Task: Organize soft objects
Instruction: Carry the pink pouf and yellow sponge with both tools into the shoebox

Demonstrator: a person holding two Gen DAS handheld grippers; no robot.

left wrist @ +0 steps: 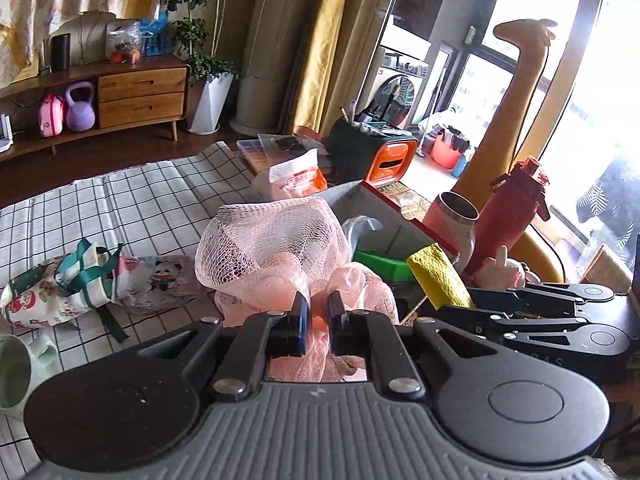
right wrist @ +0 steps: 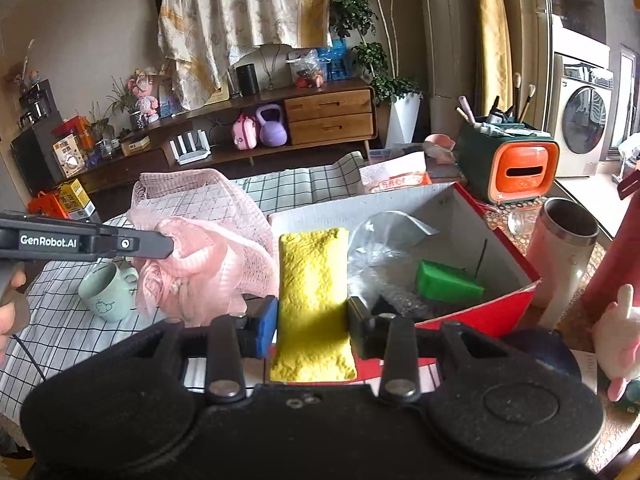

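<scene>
My left gripper (left wrist: 318,312) is shut on a pink mesh bag (left wrist: 276,240), which billows up in front of the fingers; the right wrist view shows the same bag (right wrist: 200,248) pinched by the left gripper (right wrist: 170,242) above the checked cloth. My right gripper (right wrist: 313,322) is shut on a yellow sponge (right wrist: 312,280), held upright at the near left corner of the red-and-white cardboard box (right wrist: 516,256). In the left wrist view the sponge (left wrist: 438,276) sticks out of the right gripper (left wrist: 470,298). A green block (right wrist: 448,280) and clear plastic wrap (right wrist: 384,240) lie inside the box.
A mint mug (right wrist: 108,292) stands on the checked tablecloth (left wrist: 132,200). A printed cloth pouch with green straps (left wrist: 60,288) lies at the left. A steel tumbler (right wrist: 564,248), a red bottle (left wrist: 516,208), a pink plush (right wrist: 616,340) and an orange-green organiser (right wrist: 516,164) crowd the right.
</scene>
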